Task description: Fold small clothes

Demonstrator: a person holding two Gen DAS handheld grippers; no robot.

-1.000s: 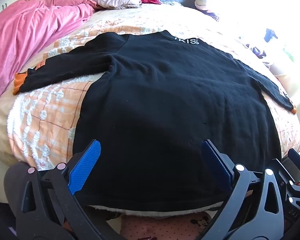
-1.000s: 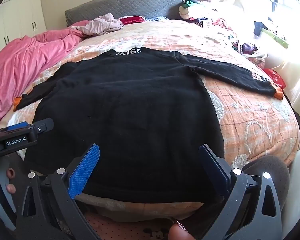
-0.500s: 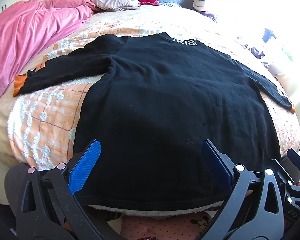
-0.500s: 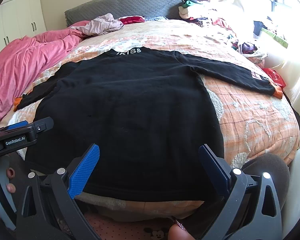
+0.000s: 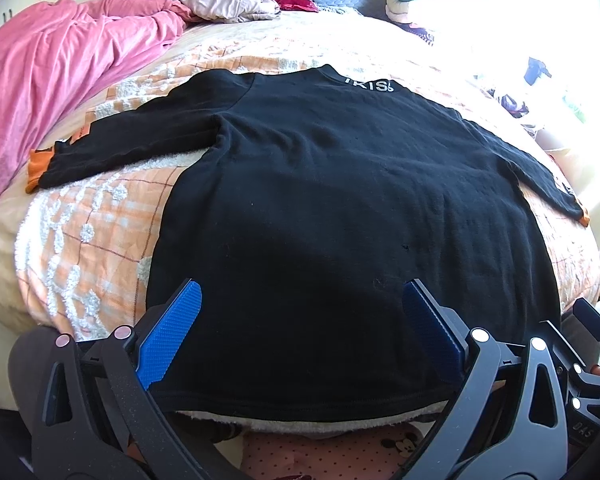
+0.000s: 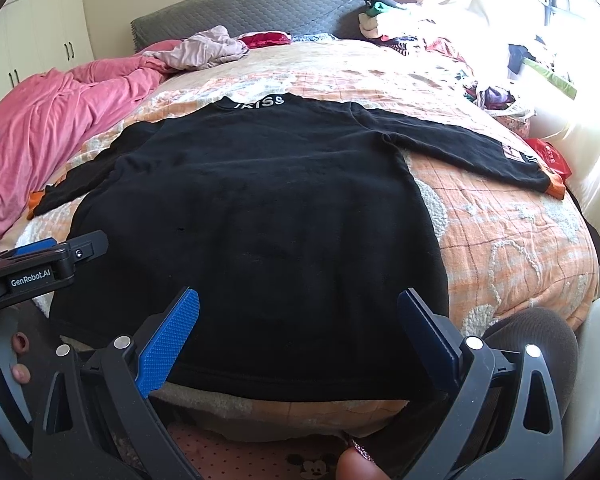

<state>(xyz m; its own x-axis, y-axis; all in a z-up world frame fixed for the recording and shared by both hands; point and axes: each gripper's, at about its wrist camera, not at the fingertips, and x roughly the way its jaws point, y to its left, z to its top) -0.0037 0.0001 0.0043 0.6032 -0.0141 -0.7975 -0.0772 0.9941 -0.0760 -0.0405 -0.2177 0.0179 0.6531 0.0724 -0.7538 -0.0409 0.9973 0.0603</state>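
Because folding starts from a flat garment, the black sweater lies spread face down across the orange quilt, sleeves out to either side and hem at the near edge of the bed. Left gripper and right gripper hover over that hem, jaws wide apart and empty, apparently poised for a first fold. A pink blanket sits bunched aside.

Home bedroom, bed, headboard, wardrobe
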